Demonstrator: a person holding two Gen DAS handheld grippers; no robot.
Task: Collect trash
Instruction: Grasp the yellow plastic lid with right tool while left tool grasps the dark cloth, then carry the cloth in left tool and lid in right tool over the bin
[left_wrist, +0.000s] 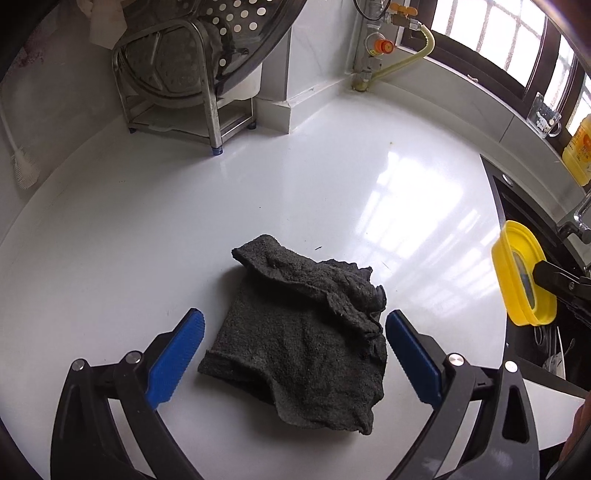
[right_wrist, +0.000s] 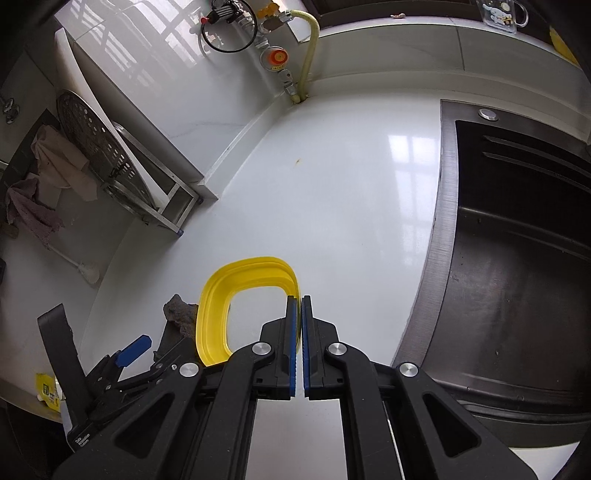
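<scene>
A crumpled dark grey rag (left_wrist: 303, 332) lies on the white counter (left_wrist: 332, 192). My left gripper (left_wrist: 295, 354) is open, its blue pads on either side of the rag, just above it. My right gripper (right_wrist: 300, 321) is shut on the rim of a yellow plastic container (right_wrist: 243, 295) and holds it tilted on edge above the counter. The container (left_wrist: 521, 273) also shows at the right edge of the left wrist view, beside the sink. A corner of the rag (right_wrist: 179, 310) and the left gripper show in the right wrist view.
A steel rack (left_wrist: 184, 92) with a perforated steamer tray stands at the back left. A gas pipe with valve (left_wrist: 384, 48) rises at the back wall. A dark sink (right_wrist: 517, 240) lies to the right. An oil bottle (left_wrist: 580, 151) and a glass mug (left_wrist: 545, 116) stand on the windowsill.
</scene>
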